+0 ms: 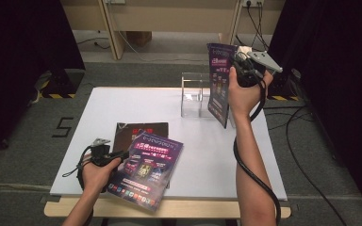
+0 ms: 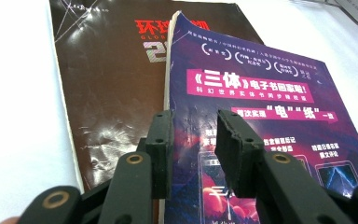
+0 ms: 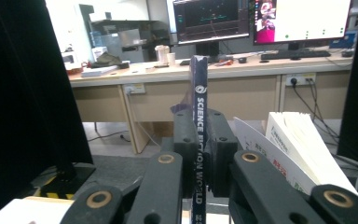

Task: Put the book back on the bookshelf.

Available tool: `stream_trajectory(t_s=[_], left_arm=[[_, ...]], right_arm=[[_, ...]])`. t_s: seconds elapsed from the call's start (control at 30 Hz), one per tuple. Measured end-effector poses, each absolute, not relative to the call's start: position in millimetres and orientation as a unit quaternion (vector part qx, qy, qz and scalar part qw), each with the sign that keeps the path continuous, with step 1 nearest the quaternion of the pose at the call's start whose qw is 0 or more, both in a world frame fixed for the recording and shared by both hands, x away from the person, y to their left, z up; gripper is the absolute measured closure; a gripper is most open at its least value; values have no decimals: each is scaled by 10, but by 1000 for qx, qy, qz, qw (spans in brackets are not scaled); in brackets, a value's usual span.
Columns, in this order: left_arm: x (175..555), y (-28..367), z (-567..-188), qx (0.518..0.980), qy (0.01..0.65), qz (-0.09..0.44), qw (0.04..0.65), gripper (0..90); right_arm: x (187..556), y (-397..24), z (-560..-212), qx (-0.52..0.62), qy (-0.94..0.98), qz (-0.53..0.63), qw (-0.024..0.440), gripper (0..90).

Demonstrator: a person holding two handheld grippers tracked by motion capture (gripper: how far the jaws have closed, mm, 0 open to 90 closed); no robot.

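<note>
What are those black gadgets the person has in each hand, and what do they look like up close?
They are hand-held grippers. Each, left gripper and right gripper, has two black jaws built of jointed links with brass-coloured rivets, ending in blocky black pads. A grey three-cornered plate sits on top of the right one, and a thick black cable trails down along that forearm. The forearms are bare, with no sleeves in view.

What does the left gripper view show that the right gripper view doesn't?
Left gripper view: a purple magazine lying partly over a dark magazine on the white table, with the fingers of the left gripper apart over its cover. Right gripper view: an upright magazine seen spine-on, clamped by the right gripper, with white booklets beside it and a desk with monitors behind. Shared: each looks along its own black fingers at a magazine.
</note>
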State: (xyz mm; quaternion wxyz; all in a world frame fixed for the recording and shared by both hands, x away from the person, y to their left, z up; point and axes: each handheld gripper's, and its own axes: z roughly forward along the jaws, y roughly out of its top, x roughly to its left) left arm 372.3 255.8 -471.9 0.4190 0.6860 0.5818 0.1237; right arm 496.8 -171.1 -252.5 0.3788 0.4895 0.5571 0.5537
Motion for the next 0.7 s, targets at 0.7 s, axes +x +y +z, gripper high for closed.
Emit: stream_trajectory(t_s=[0.7], left_arm=[[3726, 2569, -4735, 685, 584, 123, 417, 661]], right_arm=[[5240, -1644, -2647, 502, 553, 541, 386, 849]])
